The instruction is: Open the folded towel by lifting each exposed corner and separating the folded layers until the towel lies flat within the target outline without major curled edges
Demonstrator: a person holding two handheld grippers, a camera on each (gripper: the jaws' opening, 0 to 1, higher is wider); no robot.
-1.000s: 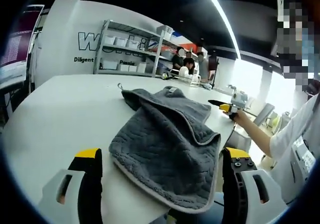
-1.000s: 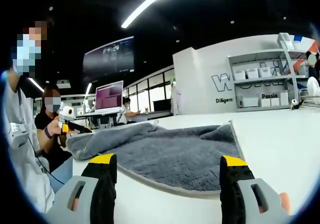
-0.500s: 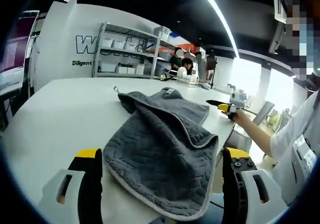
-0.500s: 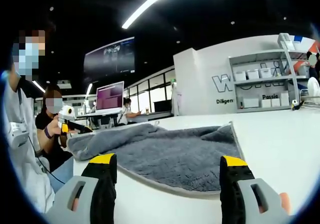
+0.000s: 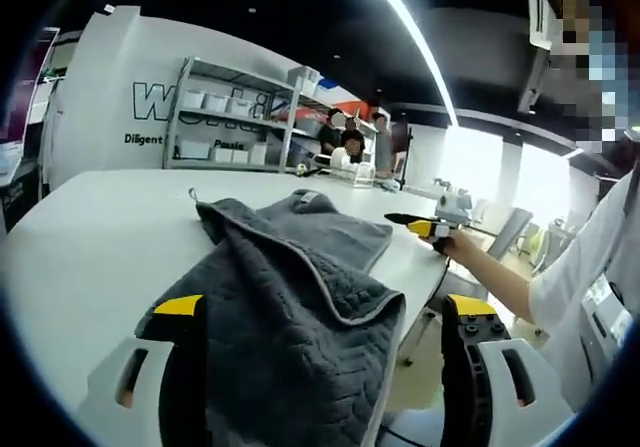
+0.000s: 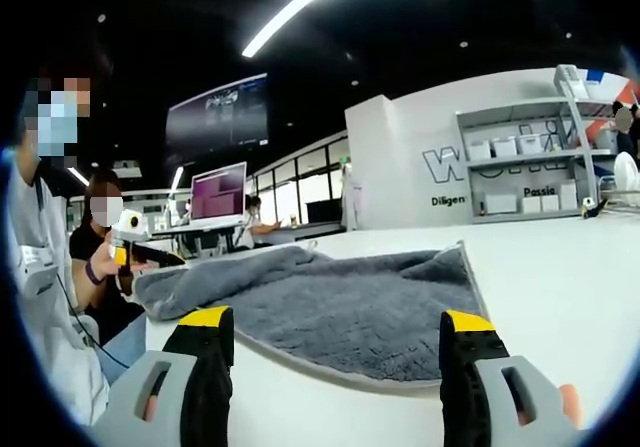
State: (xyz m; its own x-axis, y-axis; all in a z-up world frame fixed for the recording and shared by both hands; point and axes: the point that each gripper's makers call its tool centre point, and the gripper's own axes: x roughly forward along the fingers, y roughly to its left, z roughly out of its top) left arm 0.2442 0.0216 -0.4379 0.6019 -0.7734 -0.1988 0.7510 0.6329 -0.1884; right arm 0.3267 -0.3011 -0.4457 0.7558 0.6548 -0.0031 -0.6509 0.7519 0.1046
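Note:
A grey folded towel (image 5: 290,307) lies on the white table (image 5: 90,237), its top layer edged with a pale hem. My left gripper (image 5: 325,309) stands open right at the towel's near end, a jaw on either side of it. My right gripper (image 5: 422,225) reaches in from the right, held in a hand at the table's edge. In the right gripper view the towel (image 6: 340,302) spreads wide and low ahead of my open right gripper (image 6: 335,319), which holds nothing. My left gripper (image 6: 125,245) is at the towel's far left end.
A metal shelf with white bins (image 5: 230,117) stands behind the table, with people (image 5: 350,142) near it. The table's edge (image 5: 425,267) drops off at the right. A monitor (image 6: 218,192) and a seated person (image 6: 100,247) are beyond the towel's left end.
My left gripper has moved forward, so the towel's near end now lies between its jaws. The right gripper has stayed put, and the towel has kept its shape.

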